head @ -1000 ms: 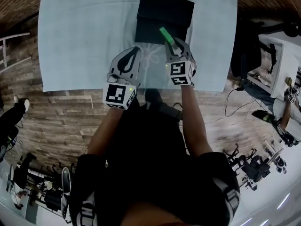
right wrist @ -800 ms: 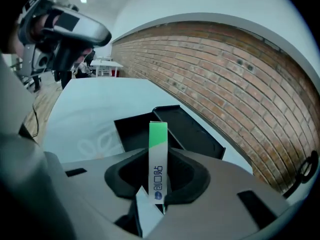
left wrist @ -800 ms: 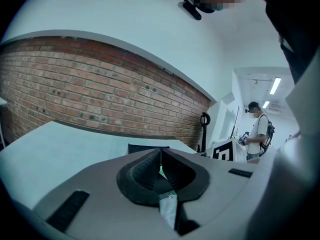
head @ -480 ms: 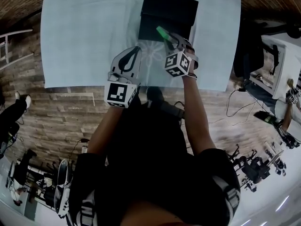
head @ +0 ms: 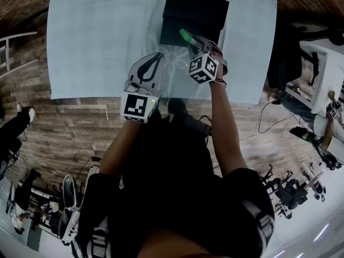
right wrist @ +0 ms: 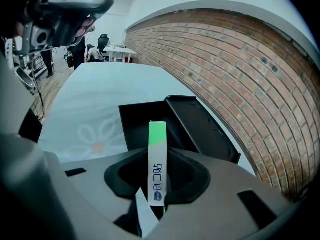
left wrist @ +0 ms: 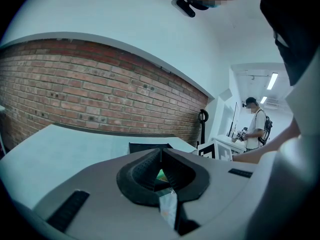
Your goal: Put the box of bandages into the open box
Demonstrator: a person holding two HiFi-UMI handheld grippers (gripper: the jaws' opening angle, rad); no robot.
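A black open box [head: 188, 23] sits at the far middle of the table, its lid [right wrist: 200, 129] laid back toward the brick wall. My right gripper [head: 194, 43] is shut on the box of bandages [head: 186, 36], a slim white and green carton. In the right gripper view the box of bandages [right wrist: 157, 159] sticks out between the jaws, its green end over the near edge of the black open box [right wrist: 142, 126]. My left gripper [head: 156, 59] hovers over the cloth to the left, jaws closed together with nothing held. The left gripper [left wrist: 161, 151] looks toward the black box.
A light blue cloth [head: 97, 42] with a faint flower print [right wrist: 97, 134] covers the table. The table's near edge [head: 107, 97] lies just behind both grippers, with wooden floor below. A brick wall [left wrist: 75, 94] runs behind. A person [left wrist: 255, 126] stands by white desks at the right.
My right gripper has carried the box of bandages forward to the near edge of the black box and tilted. The left gripper has barely moved.
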